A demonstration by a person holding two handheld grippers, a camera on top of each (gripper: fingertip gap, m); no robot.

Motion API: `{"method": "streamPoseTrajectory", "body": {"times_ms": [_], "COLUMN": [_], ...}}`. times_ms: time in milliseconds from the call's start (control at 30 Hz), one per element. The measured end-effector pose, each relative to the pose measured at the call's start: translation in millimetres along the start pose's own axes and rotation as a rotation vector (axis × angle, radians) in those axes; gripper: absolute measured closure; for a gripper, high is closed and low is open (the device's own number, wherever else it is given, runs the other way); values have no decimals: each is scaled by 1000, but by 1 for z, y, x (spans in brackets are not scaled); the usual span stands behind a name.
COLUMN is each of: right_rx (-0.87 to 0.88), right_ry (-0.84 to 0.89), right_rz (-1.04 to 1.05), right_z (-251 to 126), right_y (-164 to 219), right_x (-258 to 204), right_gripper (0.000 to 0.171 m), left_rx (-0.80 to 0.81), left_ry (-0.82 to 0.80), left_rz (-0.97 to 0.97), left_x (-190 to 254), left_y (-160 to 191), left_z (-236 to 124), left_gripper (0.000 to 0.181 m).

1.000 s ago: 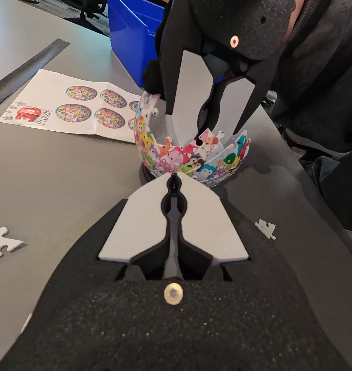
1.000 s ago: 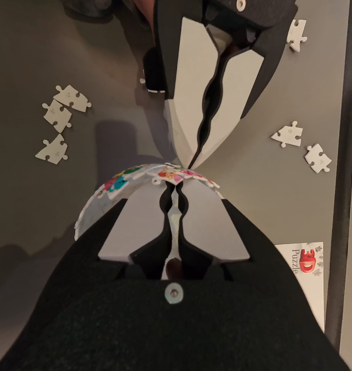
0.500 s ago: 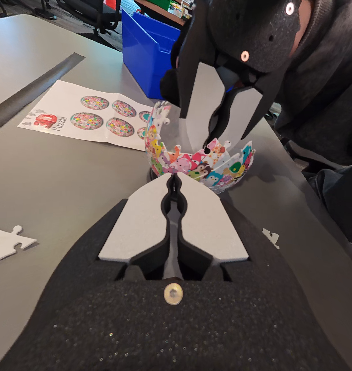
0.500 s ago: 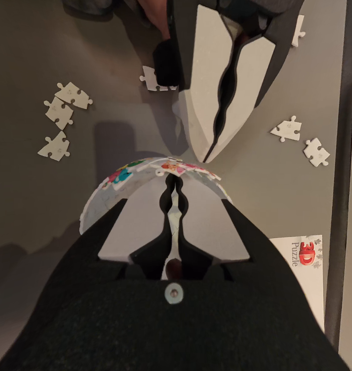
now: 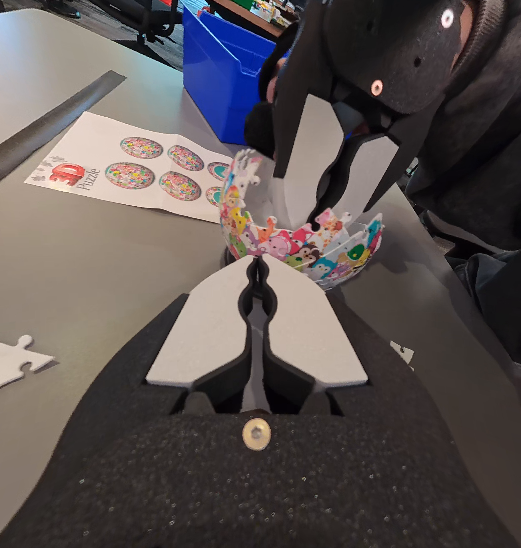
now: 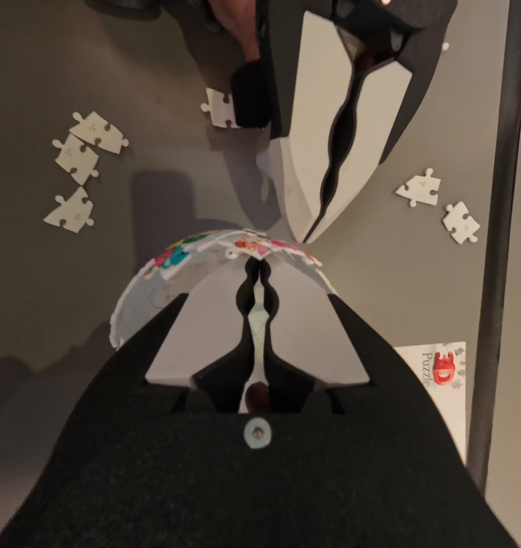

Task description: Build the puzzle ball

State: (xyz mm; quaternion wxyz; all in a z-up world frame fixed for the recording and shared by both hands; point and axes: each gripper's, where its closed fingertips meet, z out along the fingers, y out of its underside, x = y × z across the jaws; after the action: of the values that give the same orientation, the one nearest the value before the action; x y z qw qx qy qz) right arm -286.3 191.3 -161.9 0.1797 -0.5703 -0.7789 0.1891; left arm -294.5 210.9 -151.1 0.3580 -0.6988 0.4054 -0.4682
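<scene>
The half-built puzzle ball [image 5: 301, 252] is an open, colourful bowl on a small dark stand on the grey table. From above, the right wrist view shows its pale inside [image 6: 170, 267]. My right gripper [image 6: 258, 261] comes down from above [image 5: 312, 221] and is shut on a pink-orange puzzle piece [image 5: 330, 222] standing on the ball's near rim. My left gripper [image 5: 257, 259] is shut and empty, low over the table just short of the ball's left base. It also shows in the right wrist view [image 6: 306, 240], beside the ball.
Loose white pieces lie face down: a cluster [image 6: 75, 154], two [image 6: 419, 191] near a dark strip [image 6: 496, 207], one [image 5: 7, 364] at left. A printed instruction sheet [image 5: 128, 166] and a blue bin [image 5: 220, 80] lie behind the ball. A person's dark clothing [image 5: 476, 148] fills the right. Less than 4 cm separates the two grippers' tips.
My left gripper has drawn back from the ball and shifted sideways, still shut. My right gripper has stayed shut on the piece at the rim.
</scene>
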Motion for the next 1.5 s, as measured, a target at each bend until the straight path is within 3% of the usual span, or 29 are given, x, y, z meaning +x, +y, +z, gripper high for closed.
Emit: {"method": "streamPoseTrajectory", "body": {"times_ms": [800, 1100, 1200, 1500], "right_rx": [-51, -105, -62, -280], "right_ry": [195, 323, 359, 514], "right_rz": [-26, -74, 40, 8], "right_z": [3, -31, -41, -23], "right_y": [7, 12, 9, 27], "right_x": [12, 11, 13, 28], "right_gripper": [171, 171, 171, 171], "left_rx": [-34, -19, -14, -25], "left_ry": [-13, -6, -4, -9], "left_rz": [12, 16, 10, 9], "left_x": [-9, -4, -5, -6], "left_y": [-2, -2, -4, -3], "left_z": [11, 9, 10, 12], "left_gripper": [181, 181, 181, 181]}}
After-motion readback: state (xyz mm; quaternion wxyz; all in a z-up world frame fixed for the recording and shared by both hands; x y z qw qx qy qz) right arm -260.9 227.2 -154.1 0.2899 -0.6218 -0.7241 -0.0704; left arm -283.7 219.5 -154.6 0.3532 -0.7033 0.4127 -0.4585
